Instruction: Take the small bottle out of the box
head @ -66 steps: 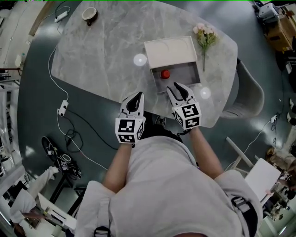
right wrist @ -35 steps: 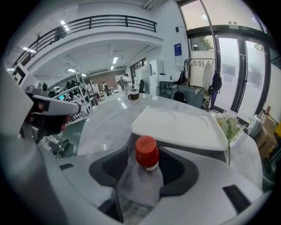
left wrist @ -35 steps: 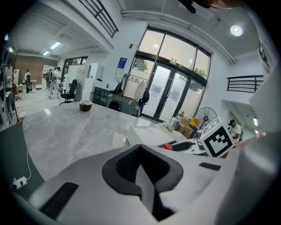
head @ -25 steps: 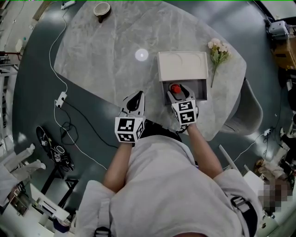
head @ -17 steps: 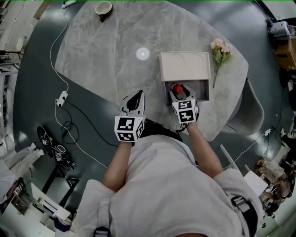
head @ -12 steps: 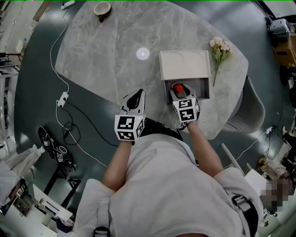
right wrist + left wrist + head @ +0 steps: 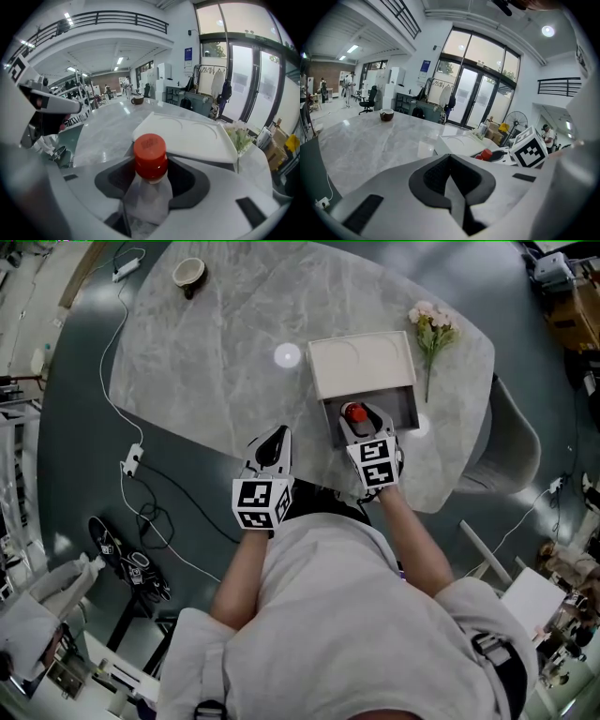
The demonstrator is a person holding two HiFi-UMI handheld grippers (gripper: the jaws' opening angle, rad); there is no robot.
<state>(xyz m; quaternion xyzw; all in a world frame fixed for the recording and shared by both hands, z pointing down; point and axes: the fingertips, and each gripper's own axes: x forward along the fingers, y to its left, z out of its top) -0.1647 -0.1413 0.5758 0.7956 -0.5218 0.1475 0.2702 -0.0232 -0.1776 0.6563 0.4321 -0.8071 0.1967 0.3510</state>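
Now the step in hand is the lift. The right gripper [image 7: 150, 176] has just been closing its jaws a little, with the small bottle [image 7: 148, 199] between them, and they now look clamped on its clear body below the red cap [image 7: 150, 157].

To do it well, I would check that the grip is firm and then raise the bottle straight up. It should stay upright until its base is above the box [image 7: 406, 409]. The open part of the box is narrow, and the white lid [image 7: 361, 364] covers the 12 o'clock part, so pulling toward 6 o'clock too early could knock the base against the near wall. A smooth plastic body might slip if the squeeze is light.

Seen from the right gripper view, the bottle stands upright and centred in the gap. The dark pads [image 7: 115, 180] lie at 9 and 3 o'clock of its neck, and the cap rises just above them. From the head view the cap [image 7: 354, 413] sits in the uncovered 6 o'clock half of the box, at the 12 o'clock end of the right gripper [image 7: 362, 425].

At 9 o'clock of it, the left gripper [image 7: 450, 183] hangs over the table [image 7: 206, 362] edge, well apart from the box, with its jaws together on nothing.
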